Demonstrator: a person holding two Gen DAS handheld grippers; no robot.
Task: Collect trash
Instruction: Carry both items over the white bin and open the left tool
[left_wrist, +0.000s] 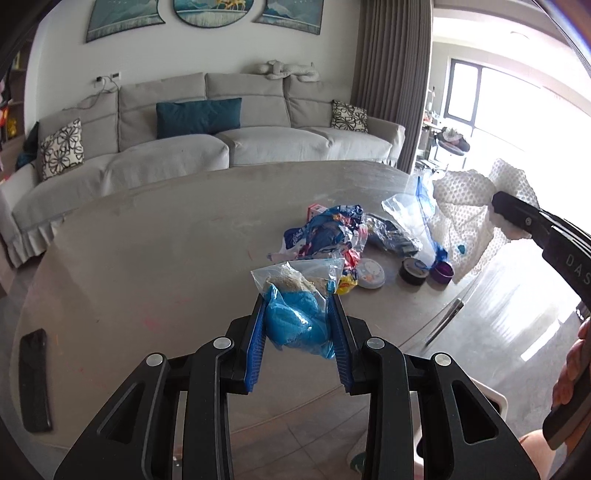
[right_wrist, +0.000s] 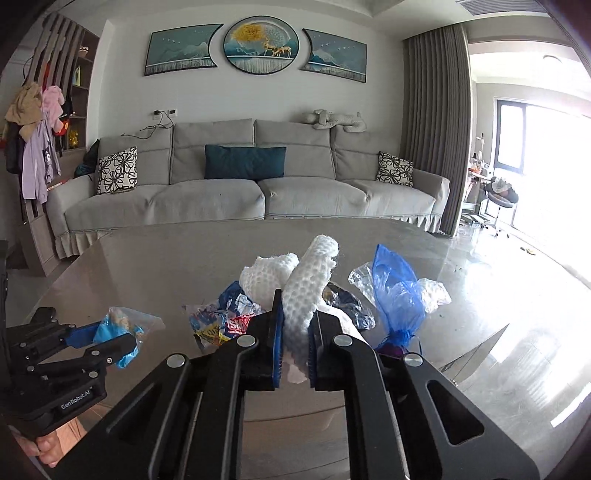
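Left tool (left_wrist: 299, 325): closed on a clear plastic bag (left_wrist: 295, 295) with blue stuffing inside; the bag sticks out past the tips, lifted clear of the surface (left_wrist: 147, 240), low centre of the left wrist view.
Right tool (right_wrist: 297, 343): clamped on a white foam sheet (right_wrist: 306, 284); the sheet rises from between the pads toward mid-frame and hangs off the surface. No earlier view is there to show how the pads came together.
Foam sheet, long axis: runs roughly along the right tool's own line, bunched and folded at the far end.
Trash still lying: a heap of colourful wrappers (left_wrist: 325, 232) at the centre of the left wrist view, a blue net bag (right_wrist: 395, 295) and clear film (right_wrist: 436, 291) right of centre in the right wrist view, and two small round lids (left_wrist: 413, 271) by the heap.
Key relation: the heap lies ahead of both tools and between them, right of the left tool and left of the right one. Neither looks much nearer.
Hand pose: both tools point forward and somewhat down over the surface; the right tool enters the left wrist view from the right edge, with fingers of the person's hand (left_wrist: 570, 369) behind it.
Judgement: both tools are full, so each load probably has to be dropped somewhere before the heap is touched. No bin shows in either view.
Background: a grey sofa (right_wrist: 258, 192) beyond the surface.
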